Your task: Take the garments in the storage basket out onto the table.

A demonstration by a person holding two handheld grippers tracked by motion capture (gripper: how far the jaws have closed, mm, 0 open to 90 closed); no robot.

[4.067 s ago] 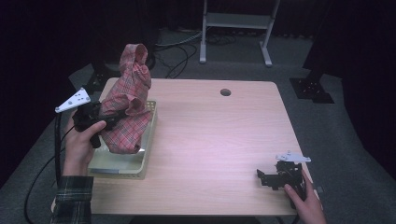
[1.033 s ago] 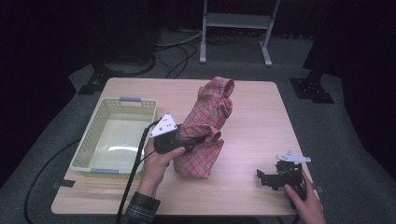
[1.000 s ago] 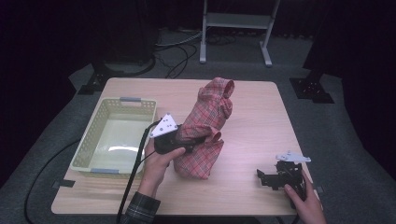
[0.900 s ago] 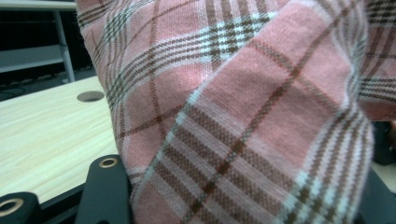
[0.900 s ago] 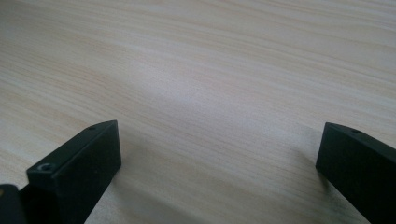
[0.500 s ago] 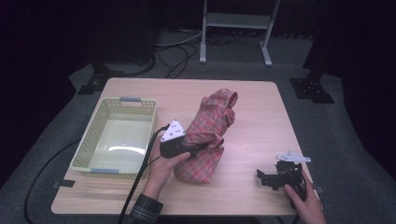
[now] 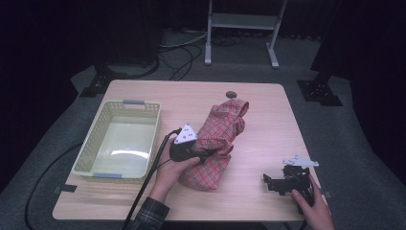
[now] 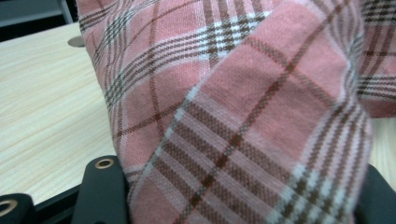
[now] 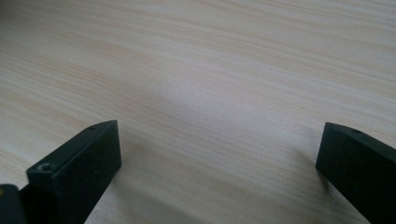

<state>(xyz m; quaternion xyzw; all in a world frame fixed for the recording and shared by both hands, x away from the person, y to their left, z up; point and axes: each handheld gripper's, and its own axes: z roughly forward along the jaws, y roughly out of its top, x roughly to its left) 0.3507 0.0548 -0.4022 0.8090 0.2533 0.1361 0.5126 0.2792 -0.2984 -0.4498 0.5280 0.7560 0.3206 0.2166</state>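
Dark floor surrounded the pale wooden table [image 7: 268, 120], with a metal stand's white legs [image 7: 239, 28] beyond its far edge and black cables [image 7: 182, 52] looping on the ground. On the table's left side sat a pale yellow-green plastic basket [image 7: 88, 153], latticed walls, rounded corners, nothing lying in it. Just right of it, near the table's middle, lay a pink plaid cloth [image 7: 218, 143], soft woven fabric crumpled into a long bundle running from near to far. The left gripper [image 7: 203, 154] was clenched on the cloth's left edge; in the left gripper view the plaid [image 8: 243, 116] bunched up between the black jaws and blocked most of what lay ahead. A small round hole [image 7: 231, 94] marked the table just beyond the cloth. At the near right corner, well apart from the cloth, the right gripper [image 7: 273, 181] rested on the table with jaws spread wide over bare wood grain [image 9: 210, 93].
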